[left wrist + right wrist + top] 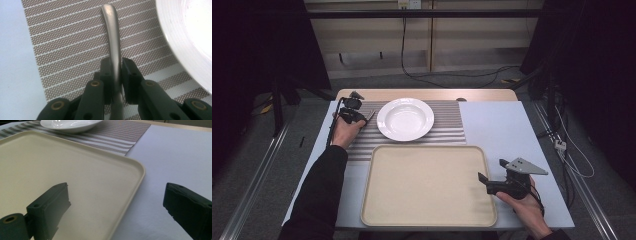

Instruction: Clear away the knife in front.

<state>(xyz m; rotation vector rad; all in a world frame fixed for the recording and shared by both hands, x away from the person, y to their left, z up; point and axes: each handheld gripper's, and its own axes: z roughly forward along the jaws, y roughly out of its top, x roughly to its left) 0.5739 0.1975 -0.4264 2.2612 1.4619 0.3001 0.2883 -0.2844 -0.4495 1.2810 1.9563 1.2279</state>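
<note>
At the far left of the worktop [507, 125], the left tool [368, 118] is clenched on a metal handle [113, 42], which runs up between its pads over the striped mat [449, 125]; which utensil it is I cannot tell. Just right of it sits a white plate [405, 119] on the mat. Nearer the person lies a beige tray [427, 185], bare. At its right edge the right tool [490, 176] hangs released, one jaw over the tray, the other over the worktop
</note>
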